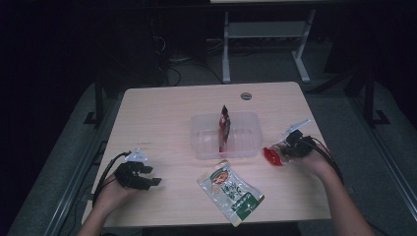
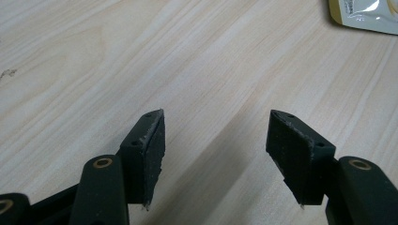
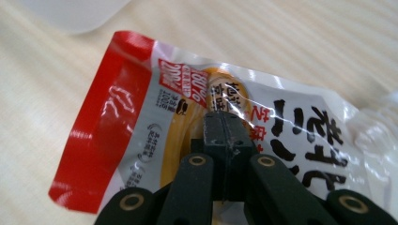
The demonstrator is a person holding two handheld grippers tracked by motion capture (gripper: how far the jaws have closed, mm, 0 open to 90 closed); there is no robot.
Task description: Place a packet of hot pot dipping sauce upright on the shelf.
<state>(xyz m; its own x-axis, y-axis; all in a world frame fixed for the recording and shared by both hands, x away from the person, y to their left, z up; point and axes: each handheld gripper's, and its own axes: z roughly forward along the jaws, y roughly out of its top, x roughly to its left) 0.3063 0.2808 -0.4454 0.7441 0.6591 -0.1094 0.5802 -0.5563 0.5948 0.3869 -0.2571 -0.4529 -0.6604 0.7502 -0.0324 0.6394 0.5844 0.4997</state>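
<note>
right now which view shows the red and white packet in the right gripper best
The right gripper view: the red and white packet is close up, print readable, jaws shut on it. The high view shows it small and dim beside the right gripper.

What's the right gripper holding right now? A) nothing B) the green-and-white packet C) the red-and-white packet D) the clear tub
C: in the right gripper view the jaws of the right gripper are pinched shut on the red-and-white packet, while the green-and-white packet lies loose on the table and the clear tub sits untouched.
</note>
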